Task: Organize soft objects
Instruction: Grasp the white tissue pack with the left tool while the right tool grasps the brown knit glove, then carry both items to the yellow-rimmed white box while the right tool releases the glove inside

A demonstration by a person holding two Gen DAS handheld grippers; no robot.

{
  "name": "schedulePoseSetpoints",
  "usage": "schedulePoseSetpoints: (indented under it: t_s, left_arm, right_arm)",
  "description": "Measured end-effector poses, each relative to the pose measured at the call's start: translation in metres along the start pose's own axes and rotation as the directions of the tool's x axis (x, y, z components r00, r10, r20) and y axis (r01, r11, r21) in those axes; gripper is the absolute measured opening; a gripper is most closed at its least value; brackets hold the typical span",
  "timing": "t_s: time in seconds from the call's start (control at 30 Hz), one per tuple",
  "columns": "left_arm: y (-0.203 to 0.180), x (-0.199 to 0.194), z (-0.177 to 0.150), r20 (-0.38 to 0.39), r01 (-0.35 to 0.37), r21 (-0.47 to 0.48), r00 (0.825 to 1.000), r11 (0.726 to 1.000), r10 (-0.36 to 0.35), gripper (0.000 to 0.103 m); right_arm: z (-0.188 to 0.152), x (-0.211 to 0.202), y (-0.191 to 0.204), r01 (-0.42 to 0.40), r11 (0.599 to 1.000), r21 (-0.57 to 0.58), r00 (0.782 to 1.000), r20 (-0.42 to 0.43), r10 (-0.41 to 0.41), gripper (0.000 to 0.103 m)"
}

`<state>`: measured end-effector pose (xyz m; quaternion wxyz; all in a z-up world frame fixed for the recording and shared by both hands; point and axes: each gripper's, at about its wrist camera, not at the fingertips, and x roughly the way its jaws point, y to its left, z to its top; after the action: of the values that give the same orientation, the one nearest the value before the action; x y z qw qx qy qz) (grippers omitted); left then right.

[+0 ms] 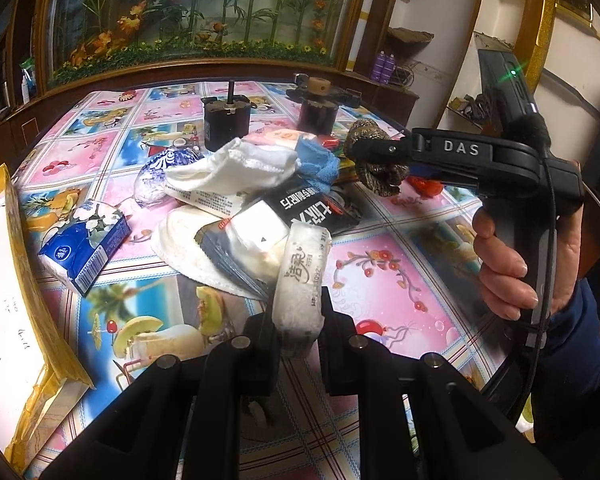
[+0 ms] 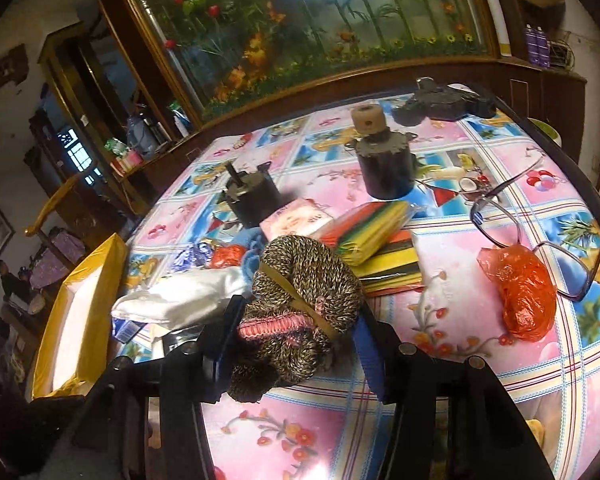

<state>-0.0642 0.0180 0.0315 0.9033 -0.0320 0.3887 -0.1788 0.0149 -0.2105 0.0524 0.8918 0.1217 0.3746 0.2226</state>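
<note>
The left gripper (image 1: 298, 320) has its fingers (image 1: 260, 344) clamped on a white tissue pack (image 1: 300, 280), which stands up between them at the 6 o'clock edge of the pile. The right gripper (image 2: 296, 344) has its blue-padded fingers (image 2: 370, 356) closed on a bundle of brown knit socks (image 2: 300, 304) (a rubber band wraps it, and a pink cuff shows at the front), held above the flowered tablecloth (image 2: 440, 320).

From the left wrist camera, the right gripper (image 1: 374, 160) sits at 2 o'clock with the socks (image 1: 374, 160) in its tip and a hand (image 1: 512, 264) around its grip. The rest of the heap lies at 12 o'clock from the tissue pack: a black snack packet (image 1: 296, 216), a white cloth (image 1: 236, 172) and a blue towel (image 1: 316, 160). A blue tissue pack (image 1: 84, 244) lies at 9 o'clock, just beside a yellow-rimmed box (image 1: 16, 256).

From the right wrist camera, an orange plastic bag (image 2: 524, 288) lies at 3 o'clock, touching a pair of glasses (image 2: 540, 220). Striped cloths (image 2: 380, 240) lie at 1 o'clock, and two dark motors (image 2: 384, 168) stand behind.
</note>
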Motion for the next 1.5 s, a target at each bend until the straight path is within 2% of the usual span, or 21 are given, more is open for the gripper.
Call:
schedulePoseSetpoints:
  t_s: [0.2, 0.4, 0.57, 0.87, 1.5]
  left_arm:
    - [0.005, -0.004, 0.002, 0.029, -0.016, -0.011, 0.999, 1.000, 0.016, 0.015]
    - [0.012, -0.011, 0.004, 0.053, -0.035, -0.035, 0.998, 0.999, 0.036, 0.015]
    - [0.014, -0.018, 0.006, 0.072, -0.035, -0.045, 0.997, 0.998, 0.039, 0.015]
    - [0.027, -0.042, 0.009, 0.120, -0.042, -0.076, 0.991, 0.996, 0.051, 0.015]
    - [0.063, -0.067, 0.011, 0.174, -0.110, -0.158, 0.975, 0.981, 0.137, 0.015]
  right_arm:
    - [-0.004, -0.010, 0.017, -0.038, 0.997, -0.071, 0.998, 0.046, 0.042, 0.057]
    - [-0.010, -0.014, 0.038, -0.019, 0.985, -0.171, 0.997, 0.069, 0.032, 0.057]
    - [-0.016, -0.021, 0.052, -0.046, 0.973, -0.227, 0.993, 0.092, 0.068, 0.057]
    - [-0.015, -0.022, 0.050, -0.050, 0.974, -0.221, 0.993, 0.095, 0.073, 0.057]
    - [-0.016, -0.023, 0.051, -0.057, 0.974, -0.221, 0.992, 0.095, 0.079, 0.057]
